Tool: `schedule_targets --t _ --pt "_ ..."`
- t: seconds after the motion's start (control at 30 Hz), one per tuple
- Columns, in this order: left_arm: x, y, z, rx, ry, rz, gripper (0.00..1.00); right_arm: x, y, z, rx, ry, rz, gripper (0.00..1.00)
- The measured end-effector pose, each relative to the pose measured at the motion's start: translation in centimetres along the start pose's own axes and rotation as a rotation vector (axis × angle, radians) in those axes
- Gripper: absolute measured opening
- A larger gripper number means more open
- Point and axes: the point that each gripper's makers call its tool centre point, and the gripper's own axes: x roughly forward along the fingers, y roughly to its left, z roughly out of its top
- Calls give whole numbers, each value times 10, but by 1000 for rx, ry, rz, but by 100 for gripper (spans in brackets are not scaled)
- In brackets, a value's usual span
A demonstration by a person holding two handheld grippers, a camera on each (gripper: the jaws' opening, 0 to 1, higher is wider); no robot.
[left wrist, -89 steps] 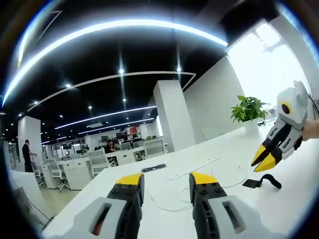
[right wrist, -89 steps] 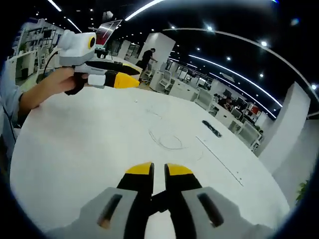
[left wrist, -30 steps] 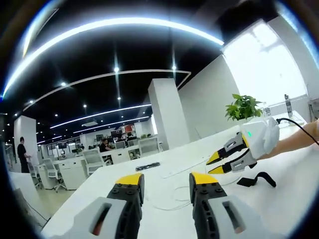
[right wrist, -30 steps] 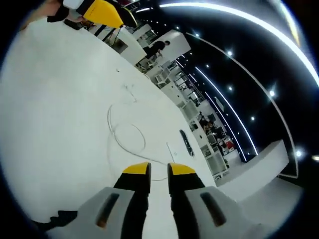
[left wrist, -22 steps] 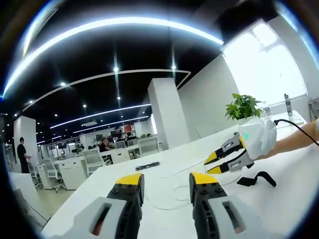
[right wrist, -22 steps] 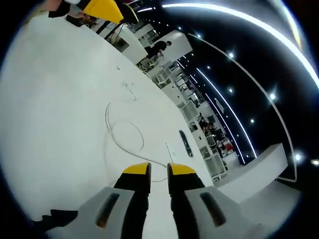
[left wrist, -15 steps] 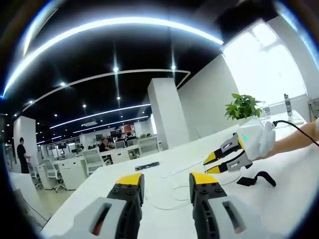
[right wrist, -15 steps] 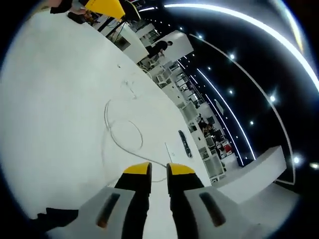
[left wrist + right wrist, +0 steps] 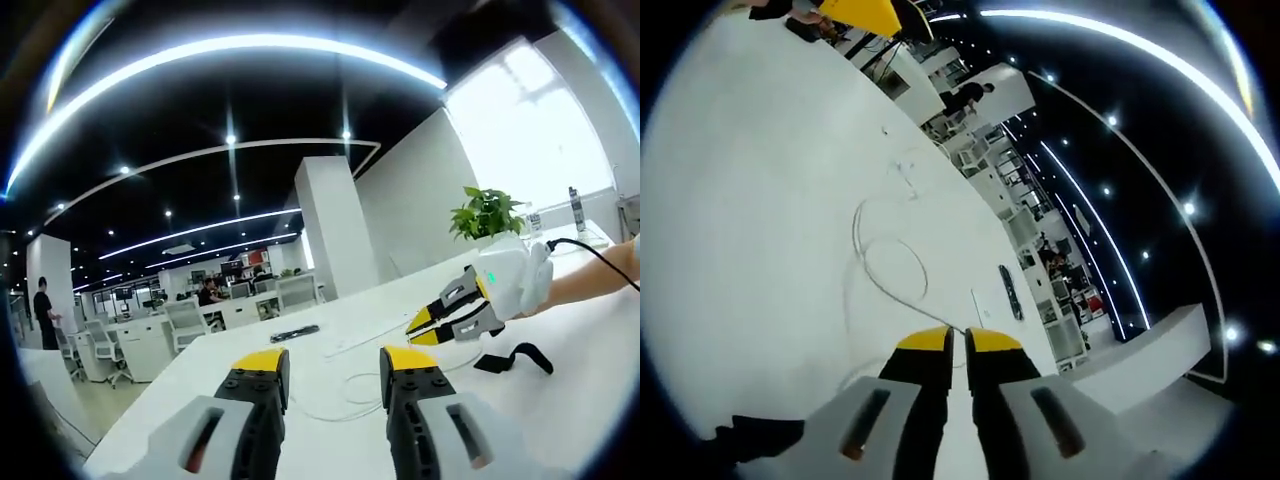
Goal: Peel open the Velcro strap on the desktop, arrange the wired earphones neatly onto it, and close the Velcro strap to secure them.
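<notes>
- A long white bench [image 9: 600, 390] runs through an open office with dark ceilings, light strips and rows of desks beyond.
- The wired earphones [image 9: 885, 262] lie loose on the bench as a thin pale cable: one open loop with strands trailing toward the far end, well inside the bench's edges.
- In the right gripper view, the right gripper [image 9: 958, 343] sits low over the cable's near end, its yellow-tipped fingers [image 9: 925, 345] almost together with only a narrow slit left. Whether they pinch the cable cannot be told.
- The black Velcro strap [image 9: 512, 358] lies just beside the right gripper, partly curled up off the bench surface.
- The left gripper [image 9: 331, 362] hovers over the bench nearer its end, fingers [image 9: 258, 362] wide apart and holding nothing.
- Farther along the bench are a dark flat object [image 9: 294, 333] and a potted plant [image 9: 487, 215] near the far corner.
- Broad bare bench surface surrounds the cable on all sides.
</notes>
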Motion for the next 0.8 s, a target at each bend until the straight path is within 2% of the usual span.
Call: schedule_targets --t 0.53,0.8 --pt "0 -5 1 5 0 -9 40 -13 -4 5 -3 12 -2 3" --pt "1 -11 -2 7 7 -26 40 -37 -15 10 -3 10 -38 3"
